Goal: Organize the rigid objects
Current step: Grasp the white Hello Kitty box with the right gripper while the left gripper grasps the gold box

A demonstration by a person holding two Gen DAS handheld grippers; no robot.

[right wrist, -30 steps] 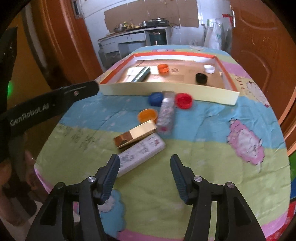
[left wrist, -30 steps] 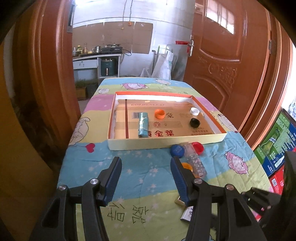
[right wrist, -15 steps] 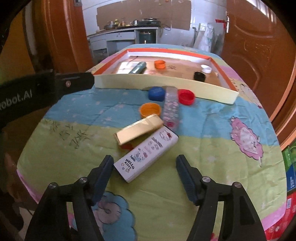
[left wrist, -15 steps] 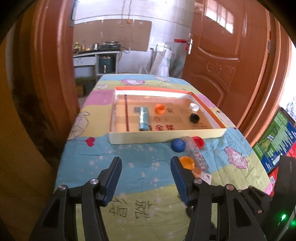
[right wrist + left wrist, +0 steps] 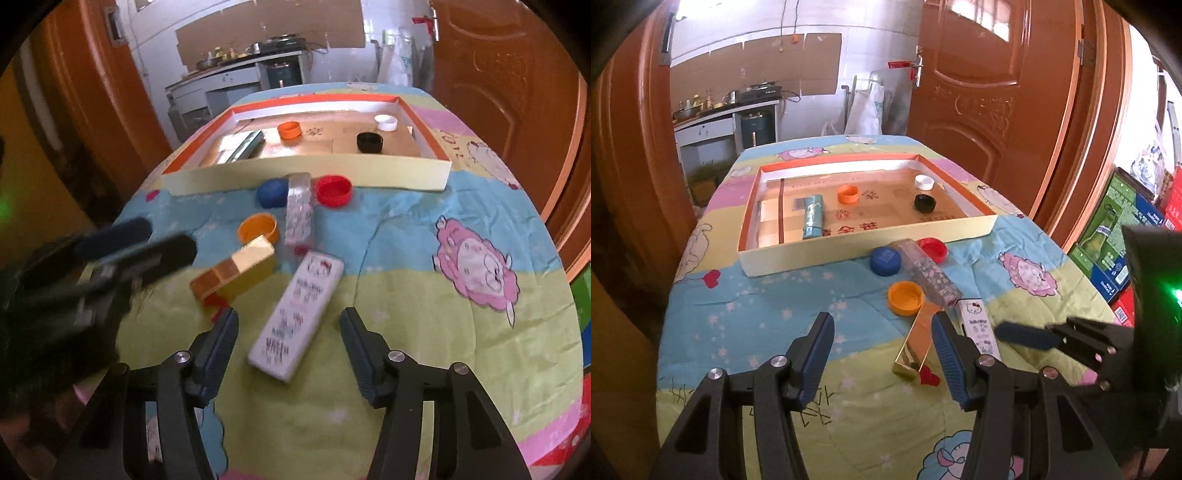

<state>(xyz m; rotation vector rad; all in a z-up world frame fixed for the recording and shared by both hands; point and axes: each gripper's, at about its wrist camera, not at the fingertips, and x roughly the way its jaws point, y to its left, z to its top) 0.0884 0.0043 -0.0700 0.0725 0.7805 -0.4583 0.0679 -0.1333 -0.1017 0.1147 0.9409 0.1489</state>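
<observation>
My right gripper (image 5: pixel 289 314) hangs over the near end of a white cartoon-print box (image 5: pixel 303 302). Its jaws are closing, and the pads stand clear of the box on both sides. My left gripper (image 5: pixel 881 321) is open and empty, its right finger beside a gold box (image 5: pixel 918 338). Past these lie an orange cap (image 5: pixel 905 297), a clear patterned box (image 5: pixel 929 271), a blue cap (image 5: pixel 885 261) and a red cap (image 5: pixel 933 249). The shallow cardboard tray (image 5: pixel 849 254) holds a teal tube (image 5: pixel 812 216) and orange, black and white caps.
The table wears a cartoon-print cloth (image 5: pixel 424 258) whose edge drops away near me and at the right. Brown doors (image 5: pixel 997 92) flank the table. Stacked cartons (image 5: pixel 1115 229) stand on the floor at the right. A kitchen counter (image 5: pixel 720 118) lies beyond.
Both grippers have come in over the loose boxes. The white box now lies between the right fingers, which widened and then narrowed. The left fingers now show near the gold box.
</observation>
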